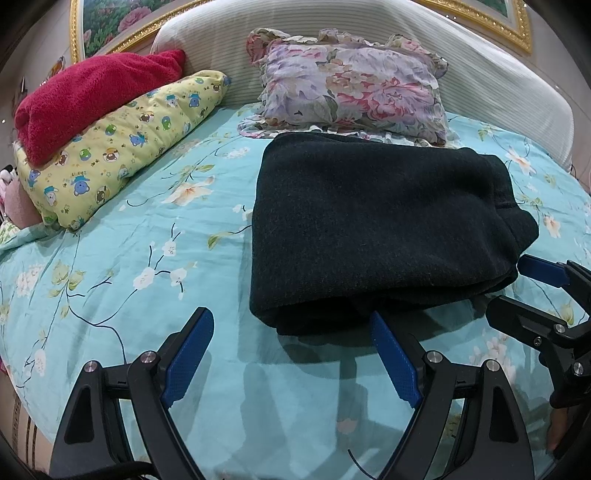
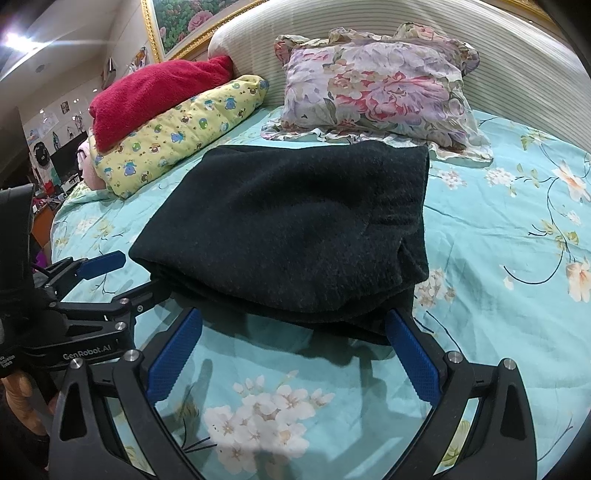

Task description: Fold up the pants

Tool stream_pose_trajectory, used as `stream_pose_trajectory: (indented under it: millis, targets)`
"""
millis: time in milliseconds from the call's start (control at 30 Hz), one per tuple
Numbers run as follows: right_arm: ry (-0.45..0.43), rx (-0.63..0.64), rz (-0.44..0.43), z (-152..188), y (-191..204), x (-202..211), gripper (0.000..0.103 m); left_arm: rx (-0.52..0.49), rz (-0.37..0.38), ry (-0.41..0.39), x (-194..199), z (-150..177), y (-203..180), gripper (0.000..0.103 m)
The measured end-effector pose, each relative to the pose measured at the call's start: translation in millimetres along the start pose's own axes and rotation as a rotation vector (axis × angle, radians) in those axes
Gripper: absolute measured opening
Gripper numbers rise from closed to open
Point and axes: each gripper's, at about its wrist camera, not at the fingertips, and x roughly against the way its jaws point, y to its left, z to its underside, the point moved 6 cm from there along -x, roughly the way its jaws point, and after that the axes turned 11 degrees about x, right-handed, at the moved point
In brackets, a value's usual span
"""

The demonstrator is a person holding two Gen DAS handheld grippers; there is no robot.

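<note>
Dark, nearly black pants (image 1: 376, 229) lie folded into a thick rectangle on the turquoise floral bedsheet (image 1: 129, 266); the right wrist view shows the same bundle (image 2: 295, 229). My left gripper (image 1: 291, 332) stands open just in front of the bundle's near edge, its blue pads holding nothing. My right gripper (image 2: 291, 332) is open too, at the near edge of the pants, nothing between its fingers. Each gripper appears in the other's view: the right one (image 1: 543, 291) at the pants' right corner, the left one (image 2: 99, 273) at the left corner.
A floral pillow (image 1: 351, 81) lies behind the pants against the striped headboard (image 1: 498, 85). A yellow cartoon-print quilt (image 1: 122, 144) with a red blanket (image 1: 88, 96) on top sits at the left. A gold-framed picture (image 1: 110, 22) hangs above. A hand (image 2: 22, 398) shows at the left edge.
</note>
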Motion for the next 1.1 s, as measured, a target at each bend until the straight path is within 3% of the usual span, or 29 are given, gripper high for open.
stream_pose_trajectory:
  millis: [1100]
  targets:
    - [-0.056, -0.05, 0.015, -8, -21, 17, 0.1, -0.014, 0.009, -0.058, 18, -13, -4, 0.087]
